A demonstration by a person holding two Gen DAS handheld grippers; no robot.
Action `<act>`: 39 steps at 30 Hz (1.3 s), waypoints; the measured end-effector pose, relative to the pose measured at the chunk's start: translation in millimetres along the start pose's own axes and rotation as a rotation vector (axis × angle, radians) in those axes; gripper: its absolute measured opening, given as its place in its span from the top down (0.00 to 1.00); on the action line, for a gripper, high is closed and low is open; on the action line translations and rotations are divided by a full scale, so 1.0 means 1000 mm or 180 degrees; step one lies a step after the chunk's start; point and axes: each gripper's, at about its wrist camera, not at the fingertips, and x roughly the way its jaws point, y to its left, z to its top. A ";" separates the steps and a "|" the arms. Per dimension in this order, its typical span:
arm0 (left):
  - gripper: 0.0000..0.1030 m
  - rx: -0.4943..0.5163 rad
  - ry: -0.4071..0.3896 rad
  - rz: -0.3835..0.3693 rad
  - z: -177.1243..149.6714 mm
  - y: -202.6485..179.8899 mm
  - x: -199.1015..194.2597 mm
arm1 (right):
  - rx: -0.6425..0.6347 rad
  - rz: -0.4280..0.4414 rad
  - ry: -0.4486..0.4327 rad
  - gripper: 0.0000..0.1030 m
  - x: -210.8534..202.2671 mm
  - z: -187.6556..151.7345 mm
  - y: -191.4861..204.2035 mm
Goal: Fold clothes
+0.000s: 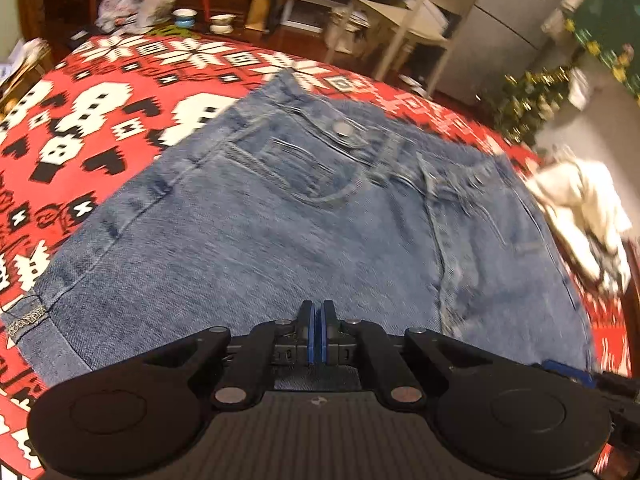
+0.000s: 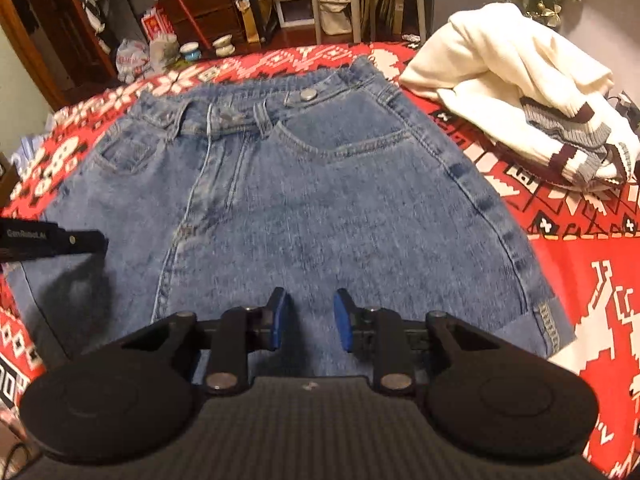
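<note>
While jeans lie flat, left gripper pinched together, right gripper spread; cream sweater heaped beside.

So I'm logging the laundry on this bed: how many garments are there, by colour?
Blue denim jeans: 1
Cream sweater, with dark-striped cuffs: 1
Total: 2
</note>
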 end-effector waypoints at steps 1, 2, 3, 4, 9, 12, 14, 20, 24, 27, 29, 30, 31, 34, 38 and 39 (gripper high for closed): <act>0.97 -0.0060 -0.0011 -0.0012 0.002 0.004 0.001 | 0.0028 0.0014 -0.0025 0.72 0.001 0.003 -0.002; 0.97 -0.0121 -0.0021 -0.0032 0.004 0.008 0.002 | 0.0032 0.0020 -0.0040 0.72 0.003 0.006 -0.002; 0.97 -0.0183 -0.0031 -0.0052 0.006 0.012 0.002 | 0.0024 0.0021 -0.0052 0.72 0.005 0.008 -0.001; 0.97 -0.0225 -0.0057 -0.0057 0.008 0.015 0.001 | 0.0016 0.0022 -0.0064 0.72 0.008 0.011 0.000; 0.97 -0.0400 -0.0156 -0.0059 0.016 0.028 0.001 | -0.0023 0.0019 -0.0129 0.73 0.021 0.021 0.006; 0.97 -0.0521 -0.0168 -0.0055 0.022 0.036 0.004 | -0.0025 0.0021 -0.0197 0.73 0.030 0.029 0.008; 0.97 -0.0601 -0.0177 -0.0052 0.026 0.042 0.006 | 0.0005 0.0069 -0.0237 0.73 0.036 0.035 0.008; 0.97 -0.0821 -0.0219 -0.0043 0.037 0.057 0.011 | 0.0086 0.0378 -0.0336 0.73 0.040 0.059 0.016; 0.97 -0.0932 -0.0208 -0.0076 0.040 0.066 0.012 | -0.0107 0.0547 -0.0289 0.73 0.054 0.087 0.042; 0.97 -0.0976 -0.0230 -0.0073 0.042 0.071 0.012 | -0.0284 0.0584 -0.0273 0.72 0.068 0.112 0.066; 0.97 -0.1031 -0.0253 -0.0058 0.043 0.076 0.012 | -0.0360 0.0662 -0.0222 0.72 0.078 0.126 0.081; 0.97 -0.1070 -0.0259 -0.0046 0.043 0.079 0.011 | -0.0395 0.0707 -0.0191 0.72 0.084 0.132 0.089; 0.97 -0.1110 -0.0265 -0.0033 0.043 0.082 0.011 | -0.0444 0.0746 -0.0160 0.72 0.089 0.137 0.097; 0.97 -0.1228 -0.0284 0.0005 0.043 0.091 0.010 | -0.0597 0.0701 -0.0084 0.73 0.107 0.144 0.117; 0.97 -0.1385 -0.0309 0.0056 0.044 0.104 0.008 | -0.0539 0.0548 0.0002 0.92 0.135 0.157 0.114; 0.97 -0.1424 -0.0315 0.0069 0.044 0.107 0.008 | -0.0495 0.0593 0.0004 0.94 0.138 0.160 0.109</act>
